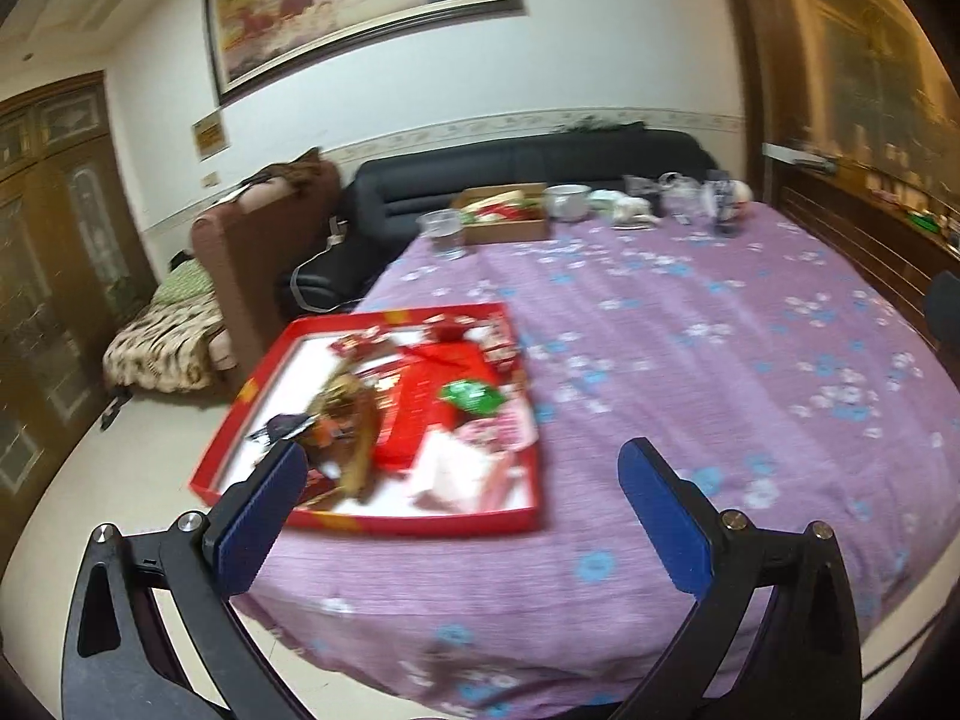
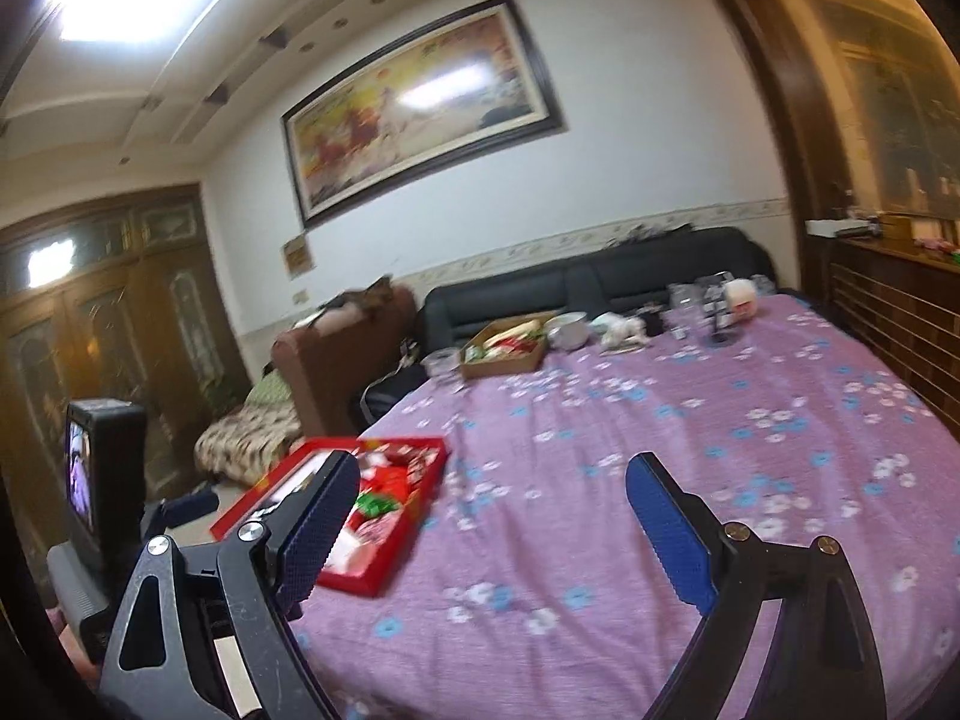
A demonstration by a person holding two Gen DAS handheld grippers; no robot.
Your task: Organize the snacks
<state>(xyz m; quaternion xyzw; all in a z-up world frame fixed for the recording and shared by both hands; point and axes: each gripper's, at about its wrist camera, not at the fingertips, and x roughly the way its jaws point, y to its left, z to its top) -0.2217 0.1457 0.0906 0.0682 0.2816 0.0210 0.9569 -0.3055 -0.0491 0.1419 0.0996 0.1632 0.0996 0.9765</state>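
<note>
A shallow red tray (image 1: 420, 521) lies on the near left of the purple flowered tablecloth (image 1: 690, 360), holding several snack packets: a red packet (image 1: 429, 396), a green one (image 1: 471, 396) and brown ones. My left gripper (image 1: 462, 468) hovers open over the tray's near edge, nothing between its blue pads (image 1: 264, 516). In the right wrist view the same red tray (image 2: 384, 570) sits left of my right gripper (image 2: 489, 480), which is open and empty above the cloth. A brown cardboard box (image 1: 507, 213) with more snacks stands at the table's far side.
At the far edge stand a clear plastic cup (image 1: 444, 231), a white bowl (image 1: 567, 201) and glassware (image 1: 681, 198). A black sofa (image 1: 528, 159) and brown armchair (image 1: 264, 240) lie beyond. The left gripper's camera unit (image 2: 99, 474) shows at the left of the right wrist view.
</note>
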